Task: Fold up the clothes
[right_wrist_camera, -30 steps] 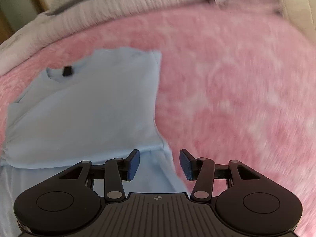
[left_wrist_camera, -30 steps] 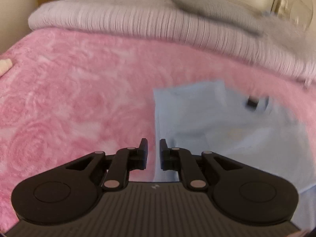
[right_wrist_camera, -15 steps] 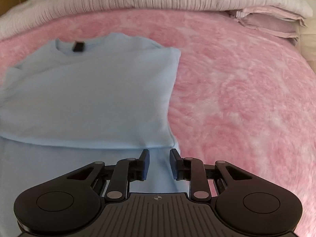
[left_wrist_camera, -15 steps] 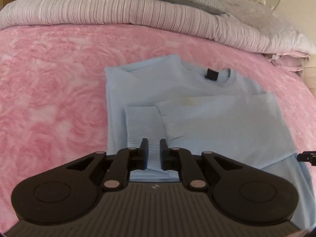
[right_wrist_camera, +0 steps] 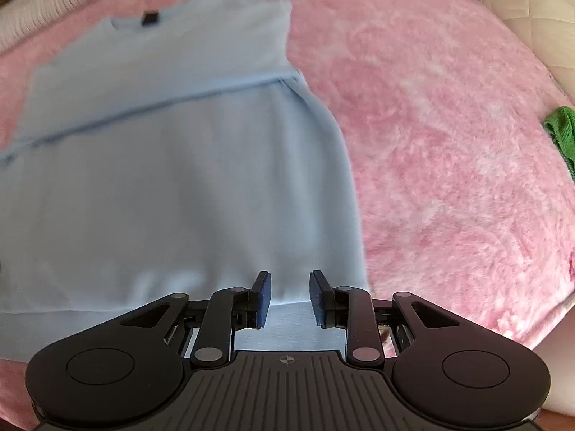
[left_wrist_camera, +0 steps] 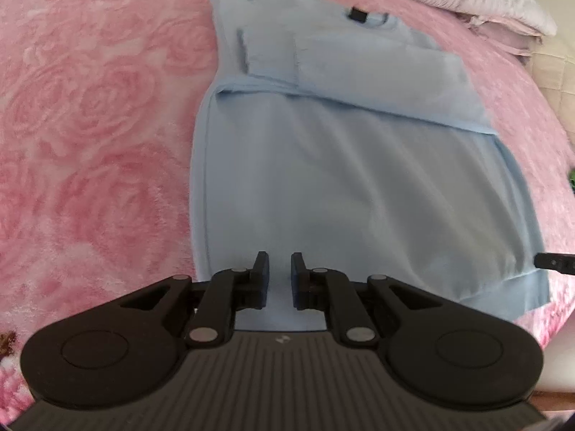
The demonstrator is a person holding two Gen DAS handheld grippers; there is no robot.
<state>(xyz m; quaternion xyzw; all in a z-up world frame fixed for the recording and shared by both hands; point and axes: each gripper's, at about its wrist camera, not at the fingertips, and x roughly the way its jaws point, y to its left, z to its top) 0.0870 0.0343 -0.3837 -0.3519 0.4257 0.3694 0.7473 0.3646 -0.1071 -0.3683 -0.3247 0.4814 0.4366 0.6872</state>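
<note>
My left tongs (left_wrist_camera: 280, 276) narrowly parted and empty over the hem of the light blue long-sleeved cotton top (left_wrist_camera: 345, 179), my right tongs (right_wrist_camera: 290, 298) wider above its hem corner, top flat on the pink rose-patterned fleece blanket (left_wrist_camera: 90, 125), sleeves folded across the chest, black neck label (left_wrist_camera: 357, 14) farthest.

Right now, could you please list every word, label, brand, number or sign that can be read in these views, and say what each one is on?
No readable text in either view.
Black neck tag on the light blue sweater: too small and blurred to show any writing.
Small pale logo mark on the left gripper's body: a symbol, no letters.
Small crosshair mark on the right gripper's body: a symbol, no letters.
</note>
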